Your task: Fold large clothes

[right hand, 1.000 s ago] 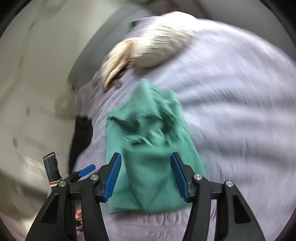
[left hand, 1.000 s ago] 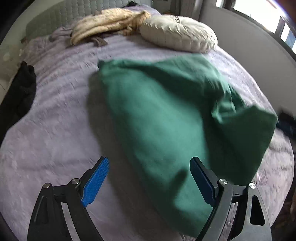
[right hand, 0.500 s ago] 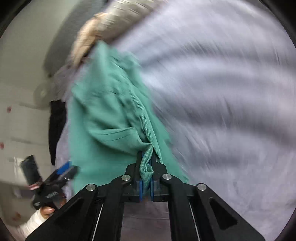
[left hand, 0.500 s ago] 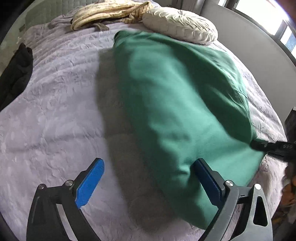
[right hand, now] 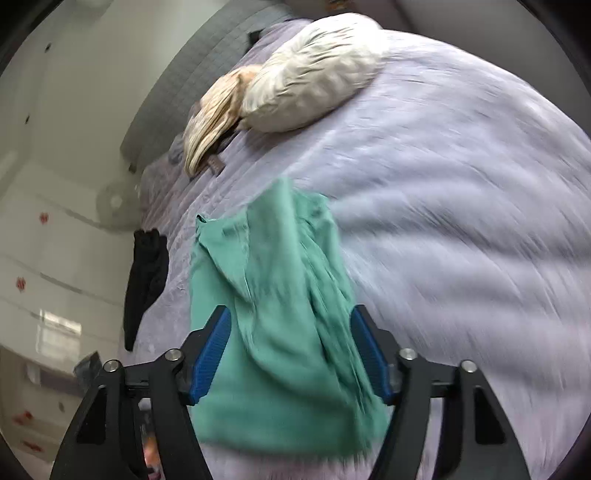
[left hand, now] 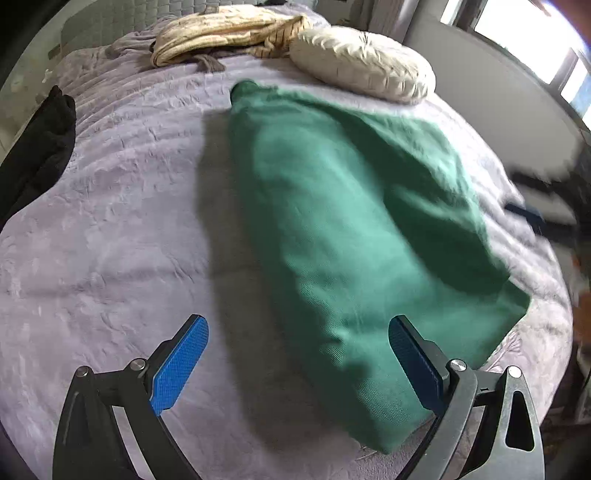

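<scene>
- The green garment lies on the bed, a long folded shape running away from the fingers toward the cushion.
- Left gripper: its blue fingers are spread wide, pressing on nothing. The near end of the garment sits between them, closer to the right-hand finger and partly under it; bare lilac bedcover lies ahead of the left-hand finger.
- Right gripper: its jaws are opening. The garment hangs or lies between the fingers, bunched into folds ahead of them; the pads do not press on it.
- In the left wrist view a dark, blurred shape with a blue tip at the far right edge looks like the right gripper, just beside the garment's right side.
- Beyond the fingertips, past the garment's far end, the round cream cushion rests on the bed, with a beige throw bunched beside it.
- A black garment drapes over the bed's edge, well to the left of the left fingers.
- Small red marks dot the wall left of the right fingers; they are too small to read as writing.
- No brand, label or lettering is legible on any thing.
</scene>
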Motion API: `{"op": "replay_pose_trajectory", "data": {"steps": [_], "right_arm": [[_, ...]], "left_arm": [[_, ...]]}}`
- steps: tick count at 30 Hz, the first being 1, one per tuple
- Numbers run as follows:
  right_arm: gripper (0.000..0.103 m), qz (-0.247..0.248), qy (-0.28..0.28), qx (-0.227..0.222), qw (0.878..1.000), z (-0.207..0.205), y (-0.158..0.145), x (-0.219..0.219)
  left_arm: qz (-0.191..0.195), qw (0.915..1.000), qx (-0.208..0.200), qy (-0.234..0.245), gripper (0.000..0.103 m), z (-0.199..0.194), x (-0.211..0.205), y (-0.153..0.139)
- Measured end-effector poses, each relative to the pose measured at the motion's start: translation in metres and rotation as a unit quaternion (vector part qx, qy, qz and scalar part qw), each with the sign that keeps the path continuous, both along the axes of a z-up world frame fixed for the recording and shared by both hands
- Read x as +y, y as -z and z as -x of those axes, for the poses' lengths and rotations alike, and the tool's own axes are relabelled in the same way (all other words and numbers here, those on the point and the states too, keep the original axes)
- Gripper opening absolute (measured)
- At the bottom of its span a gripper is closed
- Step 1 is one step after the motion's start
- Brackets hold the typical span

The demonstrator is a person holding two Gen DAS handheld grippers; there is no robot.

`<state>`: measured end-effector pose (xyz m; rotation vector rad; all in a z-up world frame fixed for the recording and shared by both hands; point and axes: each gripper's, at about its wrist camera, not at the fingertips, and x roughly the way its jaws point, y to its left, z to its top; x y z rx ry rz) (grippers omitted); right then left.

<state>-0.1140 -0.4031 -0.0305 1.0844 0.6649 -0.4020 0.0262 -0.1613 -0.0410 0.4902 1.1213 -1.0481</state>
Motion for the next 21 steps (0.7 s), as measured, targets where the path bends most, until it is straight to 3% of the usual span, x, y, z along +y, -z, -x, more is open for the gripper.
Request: {"op": "replay_pose_trajectory", "data": {"steps": [3, 5, 6, 10, 14, 16, 19, 21], "right_arm": [[0.052, -0.015, -0.024, 0.027, 0.999, -0.034, 0.017, -0.013], [0.017, -0.018, -0.038, 0.052, 0.998, -0.049, 0.028, -0.018], [0.004, -0.02, -0.041, 0.058, 0.997, -0.051, 0.028, -0.02], [0.004, 0.037, -0.058, 0.046, 0.997, -0.056, 0.011, -0.027], [0.003, 0.02, -0.063, 0.089, 0.994, -0.067, 0.057, -0.051], [0.003, -0.009, -0.057, 0.083, 0.995, -0.064, 0.076, -0.057], [0.001, -0.046, -0.033, 0.05, 0.997, -0.049, 0.079, -0.062], [0.006, -0.043, -0.009, 0.067, 0.997, -0.035, 0.069, -0.062]], "left_arm": [[-0.011, 0.9998, 0.014, -0.007, 0.099, 0.01, 0.008, 0.012], [-0.01, 0.9996, 0.021, -0.014, 0.099, 0.011, 0.016, 0.016], [-0.008, 0.9995, 0.025, -0.018, 0.099, 0.011, 0.018, 0.018], [0.003, 0.9996, 0.023, -0.019, 0.099, 0.014, 0.02, 0.025], [0.008, 1.0, -0.003, -0.003, 0.102, 0.023, 0.015, 0.034], [0.011, 0.9999, -0.012, -0.003, 0.103, 0.026, 0.014, 0.038], [0.006, 0.9999, -0.012, -0.003, 0.103, 0.026, 0.015, 0.036], [-0.004, 1.0, -0.009, 0.001, 0.103, 0.024, 0.016, 0.03]]}}
